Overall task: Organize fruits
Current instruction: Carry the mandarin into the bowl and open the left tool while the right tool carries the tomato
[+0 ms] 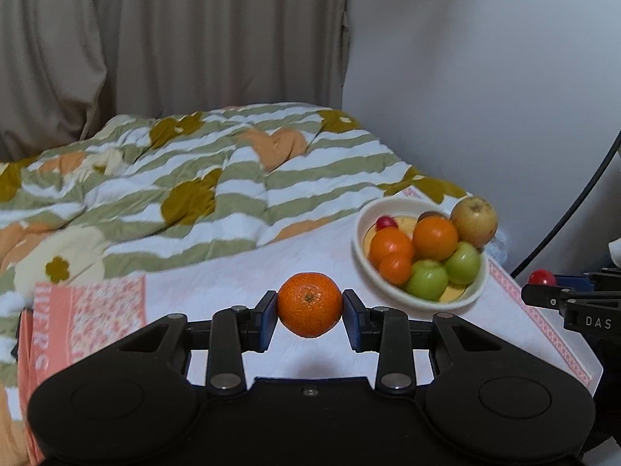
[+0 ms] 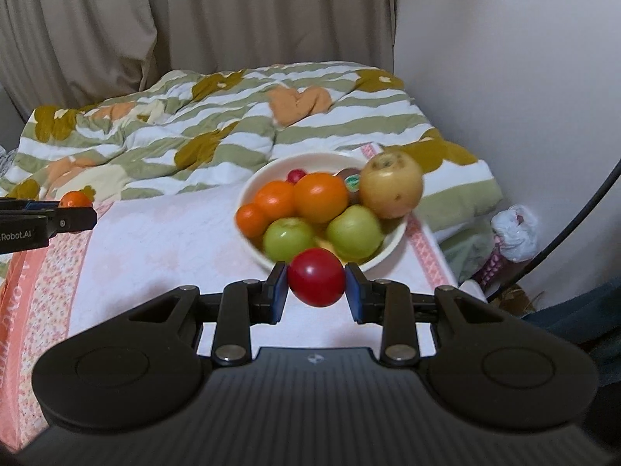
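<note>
Beige curtains (image 2: 194,19) and a white wall (image 2: 504,58) back a bed spread with a pale floral cloth (image 2: 163,256) and a rumpled green-striped quilt (image 2: 240,124). At twelve o'clock from the right gripper (image 2: 316,285), which pinches a red fruit (image 2: 316,282), a white bowl (image 2: 392,242) holds oranges (image 2: 321,197), green apples (image 2: 354,233) and a yellow pear (image 2: 391,184). At nine o'clock, the left gripper (image 1: 309,308) clamps a mandarin (image 1: 309,305) above the cloth.

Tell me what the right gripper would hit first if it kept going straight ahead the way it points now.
Probably the white bowl: its near rim lies directly beyond the red fruit clamped in the right gripper, with a green apple just past it. The gripper's height is unclear; if high enough, the apple comes first.
</note>
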`<state>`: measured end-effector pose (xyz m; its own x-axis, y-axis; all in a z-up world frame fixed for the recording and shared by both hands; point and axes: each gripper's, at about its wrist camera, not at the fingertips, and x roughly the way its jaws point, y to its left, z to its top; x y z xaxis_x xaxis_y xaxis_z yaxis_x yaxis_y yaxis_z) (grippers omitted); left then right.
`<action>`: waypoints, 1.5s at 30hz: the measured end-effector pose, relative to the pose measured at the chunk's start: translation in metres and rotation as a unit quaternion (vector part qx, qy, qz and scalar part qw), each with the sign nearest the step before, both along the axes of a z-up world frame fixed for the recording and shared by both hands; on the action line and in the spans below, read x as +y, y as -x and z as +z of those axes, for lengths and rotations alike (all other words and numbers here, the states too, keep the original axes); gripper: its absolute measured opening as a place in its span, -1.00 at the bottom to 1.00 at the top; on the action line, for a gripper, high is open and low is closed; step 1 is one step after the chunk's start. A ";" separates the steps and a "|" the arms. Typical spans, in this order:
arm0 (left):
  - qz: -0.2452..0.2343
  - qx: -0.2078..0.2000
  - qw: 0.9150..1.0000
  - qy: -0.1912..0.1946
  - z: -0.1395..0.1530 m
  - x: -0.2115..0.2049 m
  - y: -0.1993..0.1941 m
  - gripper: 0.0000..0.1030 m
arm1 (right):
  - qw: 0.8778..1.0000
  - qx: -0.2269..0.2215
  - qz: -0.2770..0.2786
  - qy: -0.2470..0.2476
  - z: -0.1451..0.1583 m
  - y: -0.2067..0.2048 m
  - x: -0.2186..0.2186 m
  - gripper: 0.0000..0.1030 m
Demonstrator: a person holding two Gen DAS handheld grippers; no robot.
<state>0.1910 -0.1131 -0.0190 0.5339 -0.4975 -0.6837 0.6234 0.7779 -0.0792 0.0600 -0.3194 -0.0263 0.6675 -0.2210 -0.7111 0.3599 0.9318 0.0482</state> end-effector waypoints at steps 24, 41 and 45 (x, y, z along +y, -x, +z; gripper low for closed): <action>0.053 0.037 0.998 -0.025 -0.033 -0.152 -0.089 -0.24 | 0.987 0.006 0.159 -0.009 -0.013 -0.167 -0.129 -0.09; 0.068 0.046 0.995 -0.060 -0.060 -0.186 -0.099 0.80 | 0.981 0.027 0.190 -0.037 -0.034 -0.197 -0.151 -0.09; 0.088 0.032 0.994 -0.062 -0.050 -0.172 -0.094 0.81 | 0.979 0.029 0.197 -0.040 -0.034 -0.200 -0.149 -0.09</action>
